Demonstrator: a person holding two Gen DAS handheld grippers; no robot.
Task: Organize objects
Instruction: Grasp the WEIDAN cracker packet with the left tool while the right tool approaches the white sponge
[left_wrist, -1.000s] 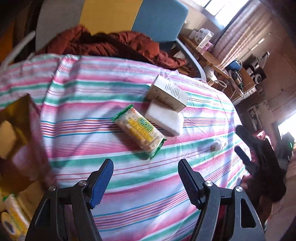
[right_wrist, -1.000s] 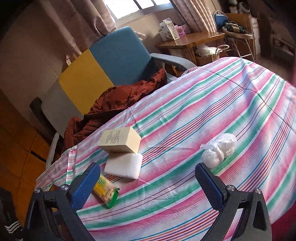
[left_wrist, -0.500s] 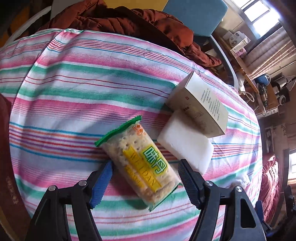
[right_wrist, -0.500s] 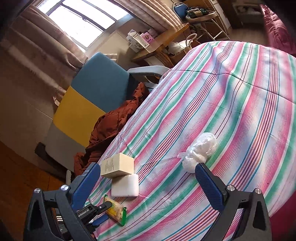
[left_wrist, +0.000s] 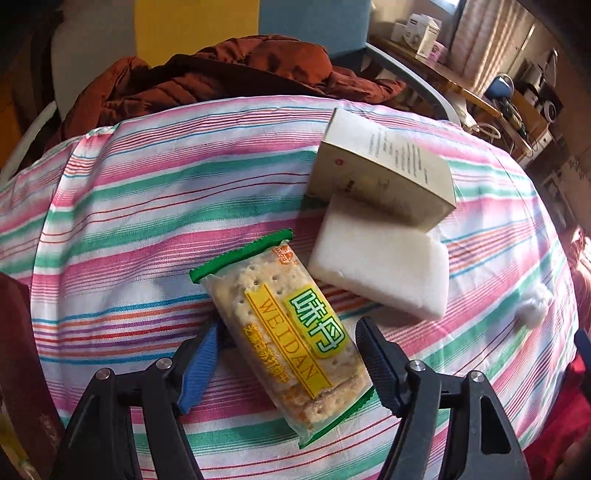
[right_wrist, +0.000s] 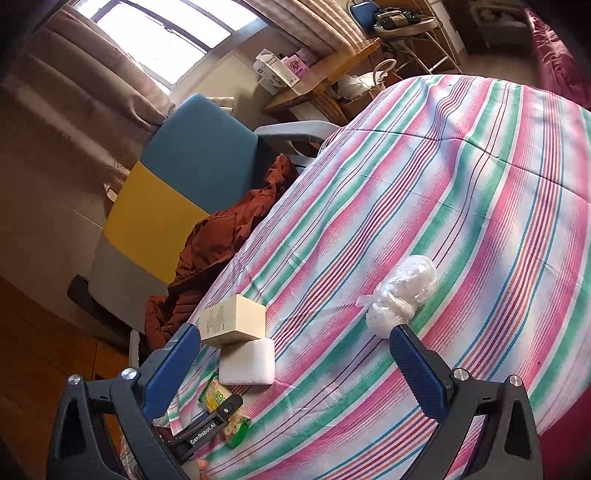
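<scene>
Left gripper (left_wrist: 286, 360): jaws wide apart, straddling the near half of the clear-wrapped cracker packet with green sealed ends and a yellow-green label (left_wrist: 286, 339). Pads not pressing; gaps show on both sides. Packet lies flat and slantwise on the pink, green and white striped cloth (left_wrist: 147, 206), near its edge.

Judgement: the step in hand is the pinch on the packet. Best to close across the short width, low enough that both pads meet the cracker stack rather than the loose film. Close gently, as the crackers look brittle. The packet sits skewed to the jaw line, so a small roll would square the grip.

Right gripper (right_wrist: 295, 363): open, empty, held over the cloth, with the clear plastic bag of white lumps (right_wrist: 400, 295) just past its right finger.

Around: white rectangular foam block (left_wrist: 380, 264) just beside the packet's far end, a cream printed carton (left_wrist: 384, 166) leaning over it. Both are clear of the jaws. Rust-brown quilted jacket (left_wrist: 221, 77) on the blue-and-yellow chair (right_wrist: 177, 177) beyond.
</scene>
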